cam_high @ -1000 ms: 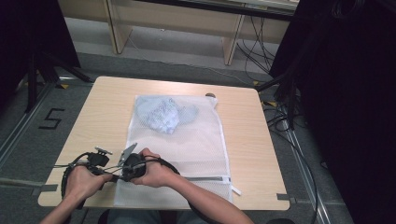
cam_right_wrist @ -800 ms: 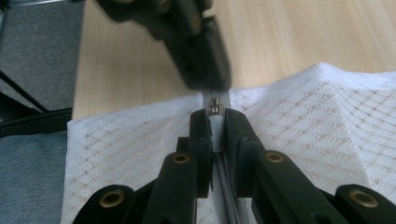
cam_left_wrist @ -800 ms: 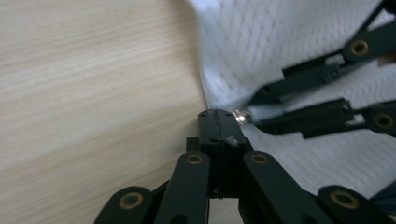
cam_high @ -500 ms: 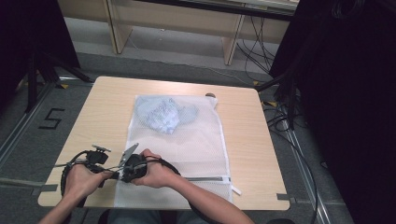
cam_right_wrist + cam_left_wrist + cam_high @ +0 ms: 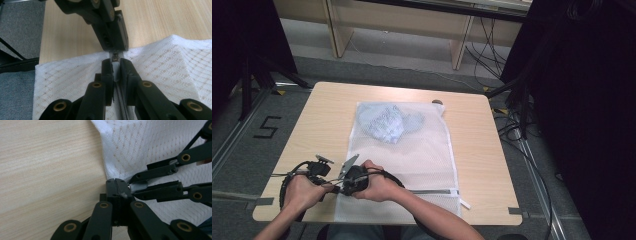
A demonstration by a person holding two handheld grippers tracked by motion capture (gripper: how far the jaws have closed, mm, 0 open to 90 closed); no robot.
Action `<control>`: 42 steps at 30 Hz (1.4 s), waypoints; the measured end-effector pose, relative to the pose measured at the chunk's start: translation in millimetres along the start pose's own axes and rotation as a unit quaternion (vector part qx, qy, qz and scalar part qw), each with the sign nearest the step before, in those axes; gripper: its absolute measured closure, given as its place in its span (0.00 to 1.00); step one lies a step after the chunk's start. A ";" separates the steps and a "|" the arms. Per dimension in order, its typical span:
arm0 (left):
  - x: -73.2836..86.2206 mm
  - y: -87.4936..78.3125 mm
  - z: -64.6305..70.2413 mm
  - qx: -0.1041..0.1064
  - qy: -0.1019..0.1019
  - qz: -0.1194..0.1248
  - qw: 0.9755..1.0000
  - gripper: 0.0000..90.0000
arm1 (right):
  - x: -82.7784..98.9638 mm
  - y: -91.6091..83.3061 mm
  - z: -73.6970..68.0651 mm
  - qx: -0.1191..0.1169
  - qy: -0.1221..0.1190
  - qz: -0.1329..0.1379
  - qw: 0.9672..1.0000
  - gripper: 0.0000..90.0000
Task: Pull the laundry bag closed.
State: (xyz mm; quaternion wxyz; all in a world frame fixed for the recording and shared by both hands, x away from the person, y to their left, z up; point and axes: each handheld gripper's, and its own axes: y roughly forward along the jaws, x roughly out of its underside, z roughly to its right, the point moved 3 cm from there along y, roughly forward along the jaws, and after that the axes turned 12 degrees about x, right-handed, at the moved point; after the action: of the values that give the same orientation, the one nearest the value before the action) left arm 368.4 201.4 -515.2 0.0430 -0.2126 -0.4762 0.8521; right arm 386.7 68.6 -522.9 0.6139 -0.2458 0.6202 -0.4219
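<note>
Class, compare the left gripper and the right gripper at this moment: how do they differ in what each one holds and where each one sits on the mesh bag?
The left gripper is shut on the mesh bag's corner edge; the right gripper is shut on the zipper pull. The left gripper sits at the bag's outer edge over bare table; the right gripper sits over the mesh, along the zipper line. Both are black, shut, and nearly tip to tip.

one mesh bag (image 5: 412,150), two hand-held grippers (image 5: 343,181)

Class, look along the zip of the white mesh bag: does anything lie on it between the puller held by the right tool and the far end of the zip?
Nothing visible does. The right tool grips the puller beside the left tool, and the zip runs bare to its other end.
</note>
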 end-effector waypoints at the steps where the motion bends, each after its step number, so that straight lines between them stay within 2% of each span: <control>1: -1.6 1.6 1.5 0.001 -0.013 0.007 1.000 1.00 | 0.0 0.0 0.0 0.000 0.000 0.000 1.000 0.92; 2: -2.5 0.5 0.3 0.000 -0.005 -0.010 1.000 1.00 | -0.3 -0.1 -2.1 -0.004 0.011 -0.001 1.000 0.92; 3: -3.9 1.0 0.6 -0.002 -0.009 -0.017 1.000 1.00 | -0.8 -0.1 -2.6 0.000 0.010 -0.002 1.000 0.92; 4: -5.8 2.9 5.3 0.001 -0.037 -0.023 0.999 1.00 | -1.1 0.1 -1.9 0.000 0.006 -0.001 1.000 0.92; 5: -5.8 2.9 5.3 0.001 -0.037 -0.023 0.999 1.00 | -1.1 0.1 -1.9 0.000 0.006 -0.001 1.000 0.92; 6: -7.3 3.2 4.3 -0.003 -0.023 -0.024 0.999 1.00 | -1.2 0.2 -0.8 0.001 -0.001 0.000 1.000 0.92; 7: -7.6 4.4 6.7 -0.003 -0.034 -0.022 0.999 1.00 | -0.3 -0.3 -0.8 -0.004 0.009 -0.005 1.000 0.92; 8: -8.6 4.0 6.9 -0.007 -0.026 -0.028 0.999 1.00 | -0.3 -0.3 -0.8 -0.004 0.009 -0.005 1.000 0.92; 9: -8.7 5.0 8.9 -0.010 -0.030 -0.027 0.999 1.00 | -0.1 -0.5 0.0 0.000 0.006 -0.006 1.000 0.92; 11: -10.2 5.5 9.4 -0.019 -0.017 -0.032 0.999 1.00 | -0.2 -0.6 0.9 0.005 0.001 -0.003 1.000 0.92; 12: -10.9 6.6 11.1 -0.017 -0.029 -0.037 0.999 1.00 | -0.1 -1.4 -0.8 0.003 0.005 -0.004 1.000 0.92; 14: -13.5 6.8 11.5 -0.019 -0.030 -0.062 0.997 1.00 | -0.1 -2.1 -0.7 0.004 0.004 -0.003 1.000 0.92; 15: -14.6 5.0 10.1 -0.022 -0.014 -0.082 0.996 1.00 | -0.4 -2.5 0.4 0.005 -0.002 0.001 1.000 0.92; 17: -15.2 6.7 13.7 -0.035 -0.007 -0.081 0.996 1.00 | 0.0 -3.8 0.9 0.012 0.002 0.001 1.000 0.92; 19: -15.6 7.3 13.9 -0.037 -0.007 -0.081 0.996 1.00 | 0.6 -4.0 -0.3 0.009 0.007 0.001 1.000 0.92; 20: -16.1 6.8 13.7 -0.036 -0.010 -0.086 0.996 1.00 | 0.6 -4.0 -0.3 0.009 0.007 0.001 1.000 0.92; 21: -17.2 9.2 15.3 -0.033 -0.027 -0.071 0.997 1.00 | 0.6 -4.0 -0.5 0.008 0.006 0.001 1.000 0.92; 22: -19.1 8.2 13.4 -0.031 -0.026 -0.087 0.995 1.00 | 0.8 -3.8 -2.3 0.011 0.014 0.002 1.000 0.92; 23: -19.1 8.2 13.4 -0.031 -0.026 -0.087 0.995 1.00 | 0.8 -3.8 -2.3 0.011 0.014 0.002 1.000 0.92; 24: -19.9 6.8 11.8 -0.031 -0.023 -0.101 0.994 1.00 | 0.9 -4.2 -2.4 0.014 0.009 0.000 1.000 0.92; 26: -21.2 7.3 11.6 -0.031 -0.021 -0.106 0.994 1.00 | 1.8 -5.3 -2.3 0.018 0.006 -0.001 1.000 0.92; 30: -24.4 7.3 14.4 -0.041 -0.014 -0.128 0.991 1.00 | 5.2 -7.0 -0.9 0.016 0.002 0.004 1.000 0.92; 32: -23.8 10.1 17.1 -0.050 -0.012 -0.115 0.992 1.00 | 9.1 -8.5 -2.4 0.013 0.020 0.013 1.000 0.92; 33: -23.8 10.1 17.1 -0.050 -0.012 -0.115 0.992 1.00 | 9.1 -8.5 -2.4 0.013 0.020 0.013 1.000 0.92; 34: -24.1 8.7 16.7 -0.051 -0.009 -0.125 0.991 1.00 | 10.1 -10.9 0.1 0.016 0.004 0.003 1.000 0.92; 35: -23.7 10.1 17.2 -0.050 -0.012 -0.114 0.992 1.00 | 11.3 -11.7 -0.8 0.013 0.015 0.004 1.000 0.92; 36: -23.1 12.5 17.8 -0.049 -0.016 -0.097 0.994 1.00 | 12.8 -14.6 0.9 0.013 0.009 0.003 1.000 0.92; 37: -23.5 10.1 17.8 -0.050 -0.014 -0.112 0.992 1.00 | 12.8 -14.6 0.9 0.013 0.009 0.003 1.000 0.92; 39: -23.2 10.1 18.0 -0.049 -0.015 -0.110 0.993 1.00 | 15.0 -17.4 2.2 0.013 0.010 0.003 1.000 0.92; 40: -23.0 10.0 17.4 -0.048 -0.012 -0.110 0.993 1.00 | 16.2 -18.8 2.1 0.005 0.014 0.001 1.000 0.92; 42: -23.4 10.1 18.3 -0.051 -0.014 -0.112 0.992 1.00 | 18.6 -21.3 4.2 0.013 0.007 0.004 1.000 0.92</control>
State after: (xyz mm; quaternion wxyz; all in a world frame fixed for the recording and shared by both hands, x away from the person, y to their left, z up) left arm 383.5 175.0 -507.7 0.1212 -0.1481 -0.5401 0.8195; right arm 383.9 41.2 -515.2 0.6144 -0.2327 0.6200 -0.4289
